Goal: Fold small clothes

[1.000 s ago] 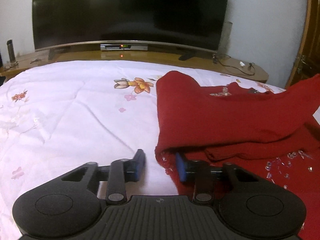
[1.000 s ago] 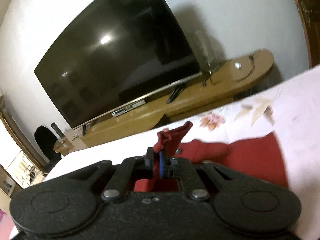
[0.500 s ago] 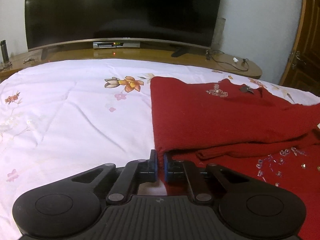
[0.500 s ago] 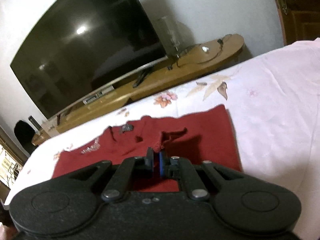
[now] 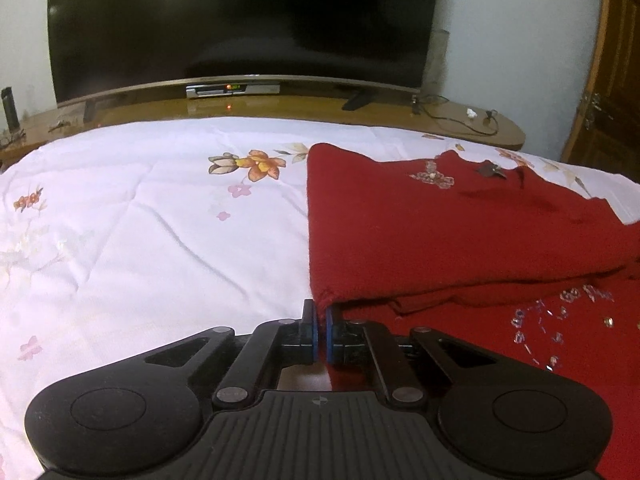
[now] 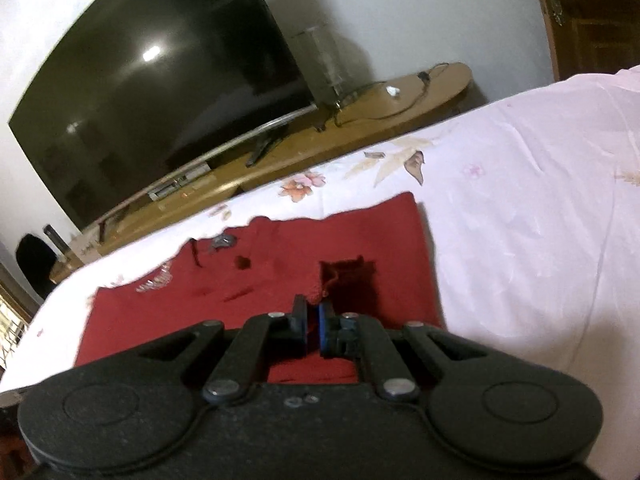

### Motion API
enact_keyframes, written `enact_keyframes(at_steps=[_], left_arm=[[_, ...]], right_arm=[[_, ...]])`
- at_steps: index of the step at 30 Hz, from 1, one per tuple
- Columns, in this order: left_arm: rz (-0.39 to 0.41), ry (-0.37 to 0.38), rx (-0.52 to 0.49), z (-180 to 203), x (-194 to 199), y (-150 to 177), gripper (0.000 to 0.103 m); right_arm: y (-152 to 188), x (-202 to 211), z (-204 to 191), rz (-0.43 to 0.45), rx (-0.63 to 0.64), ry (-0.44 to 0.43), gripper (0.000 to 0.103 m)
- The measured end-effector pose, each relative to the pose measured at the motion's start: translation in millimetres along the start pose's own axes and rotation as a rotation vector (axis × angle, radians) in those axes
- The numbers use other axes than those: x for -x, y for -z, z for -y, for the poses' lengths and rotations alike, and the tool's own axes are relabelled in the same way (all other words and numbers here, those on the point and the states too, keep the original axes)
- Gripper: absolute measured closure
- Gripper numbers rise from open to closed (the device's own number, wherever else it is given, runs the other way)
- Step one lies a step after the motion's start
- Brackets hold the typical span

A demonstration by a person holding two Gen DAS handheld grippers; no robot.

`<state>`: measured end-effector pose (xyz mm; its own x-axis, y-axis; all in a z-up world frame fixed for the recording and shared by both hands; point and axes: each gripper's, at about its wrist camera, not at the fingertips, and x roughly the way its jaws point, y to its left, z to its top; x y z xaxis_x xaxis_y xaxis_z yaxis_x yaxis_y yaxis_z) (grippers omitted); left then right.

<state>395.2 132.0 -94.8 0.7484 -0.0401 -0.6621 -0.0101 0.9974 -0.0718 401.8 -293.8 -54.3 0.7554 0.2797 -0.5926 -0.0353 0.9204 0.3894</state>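
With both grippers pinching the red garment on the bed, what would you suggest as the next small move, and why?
Probably open the right gripper. Its pinched edge of the red garment already lies folded across the body, nearly flat. The left gripper, its jaws shut on the near corner beside the floral bedsheet, could then take the next fold.

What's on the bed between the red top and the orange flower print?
Nothing: in the left wrist view, only bare white sheet separates the red top from the orange flower print.

Both cameras sit low over the bed (image 5: 160,220), facing the television (image 5: 240,20). The left view meets the television squarely; the right view, tilted, sees it from the right. Both share the red sweater (image 5: 440,232) spread before the television
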Motion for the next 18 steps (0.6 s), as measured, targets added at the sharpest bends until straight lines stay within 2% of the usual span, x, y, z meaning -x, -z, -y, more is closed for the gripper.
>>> enact_keyframes(at_steps=[3,5,7,8,9,11,13,14,18], left_arm=[[-0.017,-0.006,-0.007,0.7,-0.8,-2.6,0.099],[-0.031,-0.005,-0.029,0.3,3.2,-4.6,0.096],[-0.019,-0.032,-0.039,-5.5,14.3,-3.8,0.065],[0.014,-0.058,-0.032,-11.1,23.8,-2.8,0.028],[0.063,-0.065,-0.024,-16.7,33.8,-2.0,0.016],[0.136,-0.031,0.004,-27.5,45.8,-6.0,0.016],[0.164,0.005,0.028,-29.5,41.5,-21.5,0.030],[0.169,0.017,0.026,-26.8,36.7,-28.5,0.041],[0.122,0.106,0.093,-22.0,-7.3,-55.7,0.048]], right_arm=[[5.4,-18.3,13.8,-0.060,-0.014,0.055,0.097],[9.0,-21.7,21.5,-0.097,-0.036,0.034,0.096],[8.3,-13.3,20.9,-0.099,-0.021,0.023,0.089],[7.5,-6.4,20.4,-0.084,-0.009,0.030,0.083],[6.2,1.4,20.3,-0.064,0.008,0.031,0.083],[1.5,13.4,20.1,-0.033,0.035,0.016,0.083],[-5.3,16.3,18.3,-0.006,0.058,0.009,0.083],[-9.0,14.6,16.7,-0.001,0.063,0.013,0.083],[-23.7,-10.6,18.5,-0.005,0.013,0.022,0.078]])
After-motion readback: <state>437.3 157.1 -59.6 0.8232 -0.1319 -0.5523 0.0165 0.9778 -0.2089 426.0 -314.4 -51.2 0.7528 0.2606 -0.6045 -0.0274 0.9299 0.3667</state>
